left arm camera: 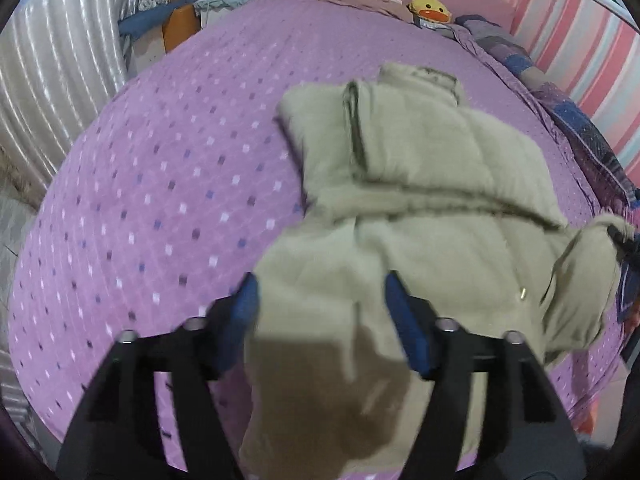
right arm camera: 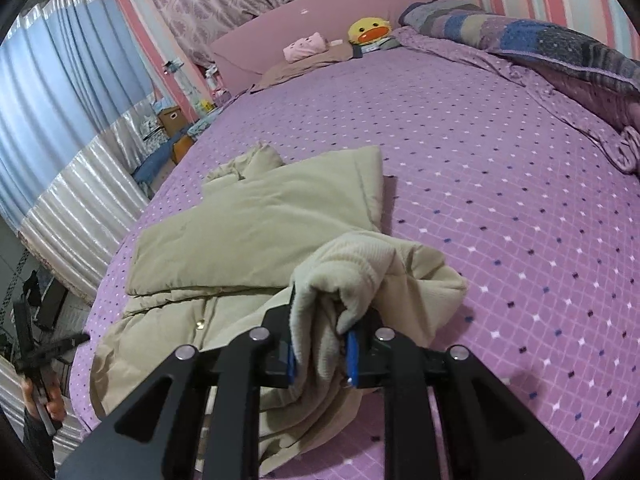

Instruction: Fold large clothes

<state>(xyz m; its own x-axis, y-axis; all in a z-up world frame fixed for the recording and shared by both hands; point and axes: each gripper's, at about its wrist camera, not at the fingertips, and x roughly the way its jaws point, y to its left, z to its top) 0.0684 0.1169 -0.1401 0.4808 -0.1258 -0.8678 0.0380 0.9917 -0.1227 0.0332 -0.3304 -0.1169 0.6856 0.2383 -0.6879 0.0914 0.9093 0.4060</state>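
Observation:
A beige padded jacket (left arm camera: 420, 160) lies spread on the purple dotted bed cover (left arm camera: 160, 200). In the left wrist view my left gripper (left arm camera: 324, 320) stands open. Its blue pads (left arm camera: 406, 320) sit either side of a loose part of the jacket's near end, and the cloth hangs blurred between them without being squeezed. In the right wrist view the jacket (right arm camera: 260, 232) lies ahead and to the left. My right gripper (right arm camera: 322, 350) is shut on the jacket's ribbed sleeve cuff (right arm camera: 352, 264), which bunches up over the jaws. The cuff (left arm camera: 592, 248) also shows at the right edge of the left wrist view.
A yellow duck plush (right arm camera: 368, 30) and a pink soft toy (right arm camera: 306, 46) sit by the pink headboard. A patchwork quilt (right arm camera: 540, 36) is bunched along the bed's right side. Boxes (right arm camera: 172, 118) and curtains stand beyond the left edge. A hand (right arm camera: 30, 394) shows at far left.

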